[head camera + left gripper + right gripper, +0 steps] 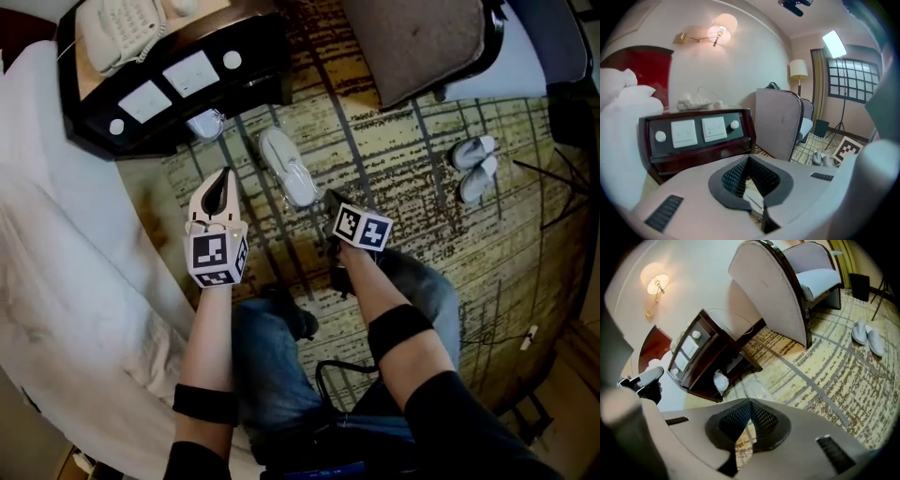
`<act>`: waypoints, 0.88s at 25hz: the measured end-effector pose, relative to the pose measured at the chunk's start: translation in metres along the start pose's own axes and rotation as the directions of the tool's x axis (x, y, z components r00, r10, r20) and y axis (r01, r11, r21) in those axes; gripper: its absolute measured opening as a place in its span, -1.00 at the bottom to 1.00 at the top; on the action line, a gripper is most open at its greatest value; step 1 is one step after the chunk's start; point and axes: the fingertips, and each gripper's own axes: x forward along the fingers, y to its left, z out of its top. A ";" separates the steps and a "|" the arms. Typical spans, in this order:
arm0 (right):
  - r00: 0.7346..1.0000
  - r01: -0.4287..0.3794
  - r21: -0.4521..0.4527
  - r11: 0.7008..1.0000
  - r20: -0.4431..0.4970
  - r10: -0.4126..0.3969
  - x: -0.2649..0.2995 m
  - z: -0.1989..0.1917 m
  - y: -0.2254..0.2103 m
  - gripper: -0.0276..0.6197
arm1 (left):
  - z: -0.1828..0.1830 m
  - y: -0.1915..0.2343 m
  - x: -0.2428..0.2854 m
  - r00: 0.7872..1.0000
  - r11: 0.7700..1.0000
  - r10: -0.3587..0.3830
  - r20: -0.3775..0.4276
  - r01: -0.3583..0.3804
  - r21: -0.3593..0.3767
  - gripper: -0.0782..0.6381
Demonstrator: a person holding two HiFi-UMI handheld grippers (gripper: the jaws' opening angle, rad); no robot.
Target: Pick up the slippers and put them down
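The white slipper (289,167) lay alone on the patterned carpet (427,225), just in front of the dark nightstand (178,80). It seemed to be wrapped in clear plastic, though the views were too soft to be sure. A pair of slippers (475,167) sat side by side well apart to the right, near the armchair (422,42). The left gripper (221,183) hung above the carpet just left of the white slipper, jaws closed together on nothing. The right gripper (331,199) hovered near the slipper's other side — jaws likewise pressed together, empty. A white bed (56,234) filled the left edge.
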 end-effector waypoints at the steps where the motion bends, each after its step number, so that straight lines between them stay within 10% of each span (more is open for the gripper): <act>1: 1.000 -0.003 -0.016 1.000 -0.002 0.003 -0.019 0.008 0.013 -0.91 | 0.019 -0.003 -0.015 1.000 1.000 -0.001 -0.002 0.001 0.002 -0.78; 13: 0.995 -0.058 -0.184 0.981 0.064 0.071 -0.257 0.094 0.191 -0.91 | 0.221 -0.024 -0.232 1.000 1.000 -0.014 -0.001 0.014 0.002 -0.78; 22: 0.988 -0.071 -0.452 0.889 0.093 0.126 -0.403 0.121 0.288 -0.91 | 0.306 -0.031 -0.373 0.999 1.000 -0.001 0.043 -0.001 0.027 -0.78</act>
